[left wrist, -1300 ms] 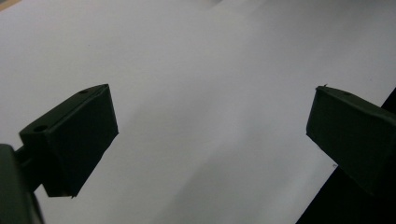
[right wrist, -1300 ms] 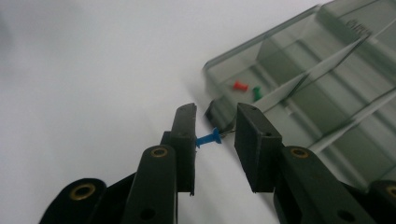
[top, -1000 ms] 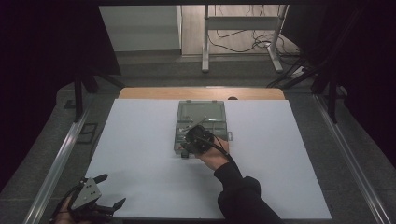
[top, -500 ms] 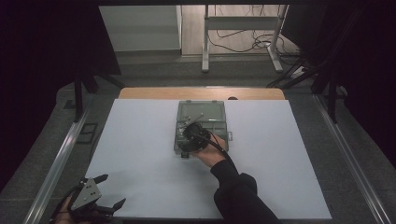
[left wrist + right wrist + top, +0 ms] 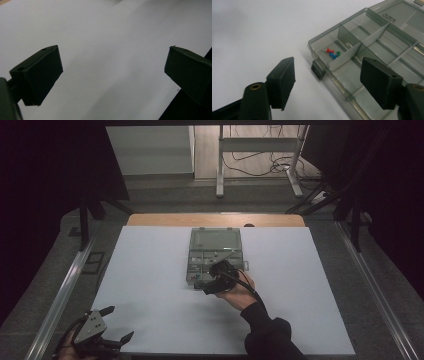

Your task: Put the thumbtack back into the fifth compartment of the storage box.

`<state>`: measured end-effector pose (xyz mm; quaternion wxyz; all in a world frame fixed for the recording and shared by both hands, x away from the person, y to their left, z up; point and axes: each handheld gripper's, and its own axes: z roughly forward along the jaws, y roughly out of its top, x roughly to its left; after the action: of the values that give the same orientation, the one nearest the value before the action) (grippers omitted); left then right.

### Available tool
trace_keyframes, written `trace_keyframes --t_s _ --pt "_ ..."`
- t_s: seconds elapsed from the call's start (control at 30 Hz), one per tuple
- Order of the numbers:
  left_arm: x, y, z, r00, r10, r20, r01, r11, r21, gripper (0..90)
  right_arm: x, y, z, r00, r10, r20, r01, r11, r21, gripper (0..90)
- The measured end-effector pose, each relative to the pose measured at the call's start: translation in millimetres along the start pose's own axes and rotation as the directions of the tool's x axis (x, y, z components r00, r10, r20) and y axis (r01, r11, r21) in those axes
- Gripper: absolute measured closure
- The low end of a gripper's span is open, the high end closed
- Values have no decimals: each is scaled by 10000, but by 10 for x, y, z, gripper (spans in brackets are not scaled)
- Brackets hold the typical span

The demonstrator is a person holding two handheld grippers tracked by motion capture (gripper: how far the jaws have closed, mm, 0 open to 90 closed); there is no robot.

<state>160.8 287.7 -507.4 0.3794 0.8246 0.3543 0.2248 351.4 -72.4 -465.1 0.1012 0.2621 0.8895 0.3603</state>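
A grey see-through compartment box (image 5: pixel 215 251) lies open at the middle of the white table (image 5: pixel 150 270). Its near corner cell holds red, blue and green pushpins (image 5: pixel 332 53), beside a dark latch (image 5: pixel 318 68) on the front wall. My right gripper (image 5: pixel 206 285) hovers at the box's near edge; its jaws have just been opening and stand apart (image 5: pixel 329 67), pressing on nothing. At the table's near left corner a hand holds my left gripper (image 5: pixel 119 324). It is open too (image 5: pixel 112 57), above bare white surface.
The box lid (image 5: pixel 215 239) lies flat toward the far side. A wooden strip (image 5: pixel 215 220) borders the table's back edge. Metal rails (image 5: pixel 65 285) run along both sides. Beyond the table stand a metal frame (image 5: pixel 260 155) and floor cables.
The right gripper's jaws have opened wider and the hand has drawn slightly back toward the near edge of the box. The left gripper has stayed put.
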Motion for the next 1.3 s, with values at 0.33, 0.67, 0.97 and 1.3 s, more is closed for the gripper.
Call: trace_keyframes --t_s 0.33,0.67,0.97,1.3 --pt "15 -4 -6 9998 -177 16 177 9998 -60 16 -6 -311 -292 9991 138 394 -134 9999 -105 163" --pt "12 -3 -6 9998 -176 4 176 9998 -43 16 9 -805 -774 9914 682 1119 -602 9955 -733 55" --pt "29 -7 -11 9992 -397 -6 397 9992 -107 16 78 -1279 -1236 9714 1478 1859 -1213 9817 -1467 2" --pt "81 -27 -27 9948 -1021 17 1022 9943 -312 16 112 -1680 -1484 9446 1999 2603 -1703 9765 -1318 0"
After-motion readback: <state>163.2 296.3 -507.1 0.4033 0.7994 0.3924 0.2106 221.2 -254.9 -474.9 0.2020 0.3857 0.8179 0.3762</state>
